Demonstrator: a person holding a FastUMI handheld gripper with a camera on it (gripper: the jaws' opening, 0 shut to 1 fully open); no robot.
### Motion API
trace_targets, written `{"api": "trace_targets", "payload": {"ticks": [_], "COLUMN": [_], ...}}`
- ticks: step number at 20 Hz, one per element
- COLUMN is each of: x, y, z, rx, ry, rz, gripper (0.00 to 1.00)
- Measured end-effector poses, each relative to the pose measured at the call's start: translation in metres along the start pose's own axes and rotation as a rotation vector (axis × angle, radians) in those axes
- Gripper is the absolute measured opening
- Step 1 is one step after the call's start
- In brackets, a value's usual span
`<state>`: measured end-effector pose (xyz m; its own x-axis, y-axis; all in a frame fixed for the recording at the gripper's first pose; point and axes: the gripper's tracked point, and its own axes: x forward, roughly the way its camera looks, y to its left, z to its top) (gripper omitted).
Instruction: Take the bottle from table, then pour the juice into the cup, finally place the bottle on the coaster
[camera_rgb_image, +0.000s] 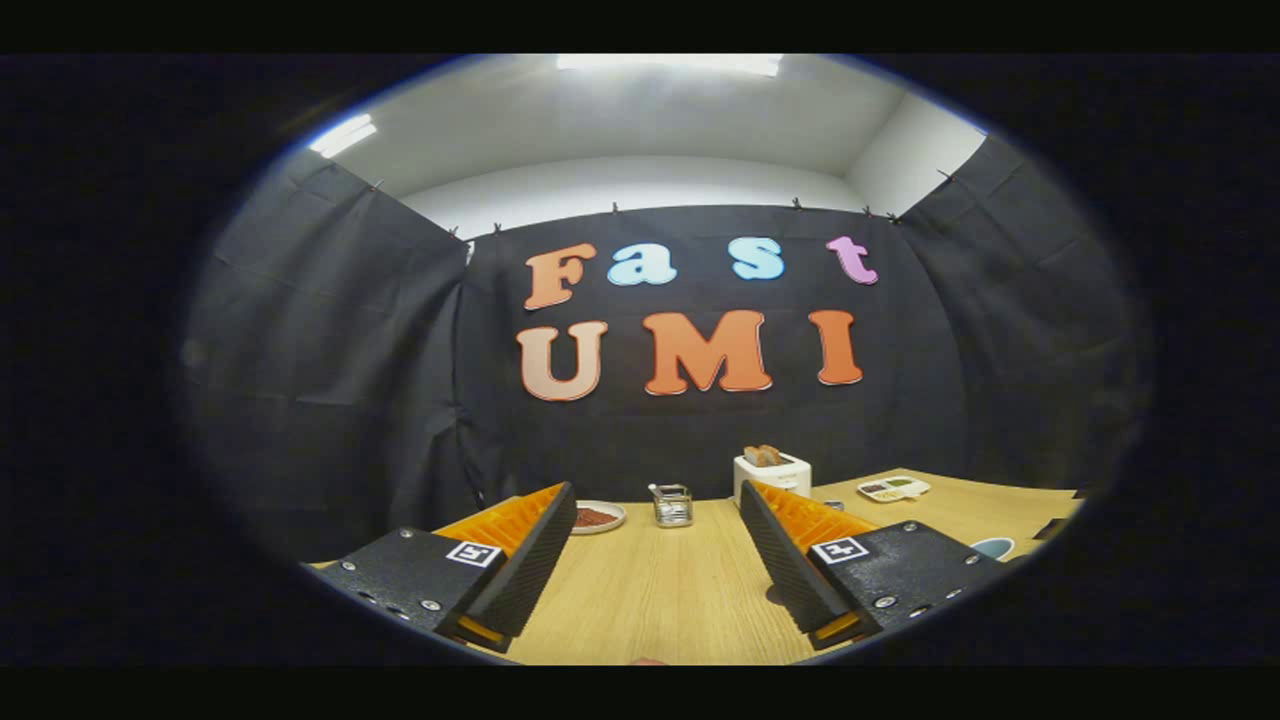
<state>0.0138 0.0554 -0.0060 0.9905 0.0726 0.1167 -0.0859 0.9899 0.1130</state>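
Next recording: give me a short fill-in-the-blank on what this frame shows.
1. The gripper has its fingers spread ____, with nothing between them.
2. Slices of ____ stick up from the white toaster.
3. The glass jar stands beyond the fingers on the ____ table.
4. The plate lies beside the jar, opposite the ____.

Missing words: open; bread; wooden; toaster
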Motion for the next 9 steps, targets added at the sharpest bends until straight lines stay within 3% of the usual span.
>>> {"api": "trace_targets", "payload": {"ticks": [9], "x": [-0.015], "y": [0.051], "z": [0.050], "rx": [-0.092], "ry": [-0.055], "rz": [0.002], "gripper": [0.97]}}
